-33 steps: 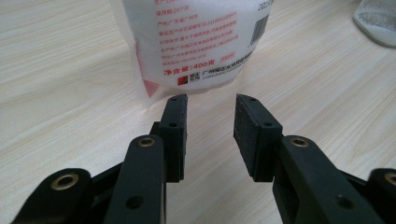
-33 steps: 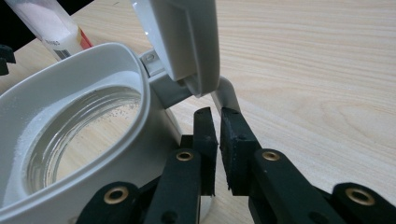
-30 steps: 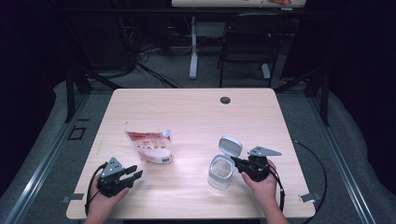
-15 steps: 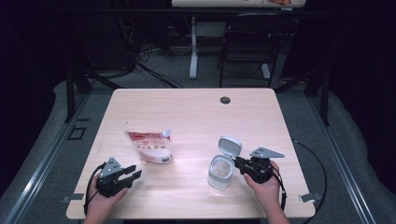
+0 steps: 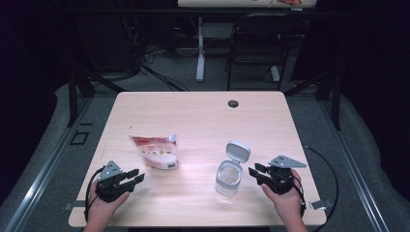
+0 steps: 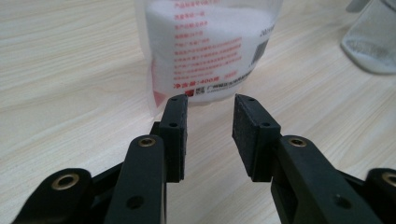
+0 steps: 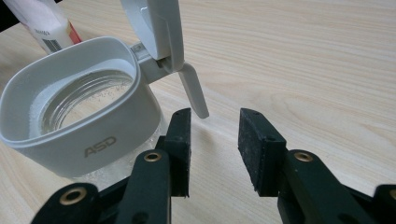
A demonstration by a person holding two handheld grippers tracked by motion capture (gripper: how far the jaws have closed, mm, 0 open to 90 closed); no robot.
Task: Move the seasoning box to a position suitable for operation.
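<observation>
On the wooden table (image 5: 203,116), pouch (image 5: 157,152) dead ahead of left gripper (image 5: 129,177), jaws apart, empty. Beside open-lidded jar (image 5: 229,177), right gripper (image 5: 256,171) just opening, gripping nothing.

**Around the Table: What Sits Beyond the Work**

A pale wooden table (image 5: 203,116) fills the middle of the high view, and there, near its far edge, sits a small dark round grommet (image 5: 233,103). Beyond it stands a dark chair (image 5: 254,53), just beside the white leg of another desk (image 5: 200,48). Left of that leg, a tangle of black cables (image 5: 145,53) spills over the grey floor (image 5: 367,145). Dark frame posts (image 5: 72,92) flank the table.
</observation>
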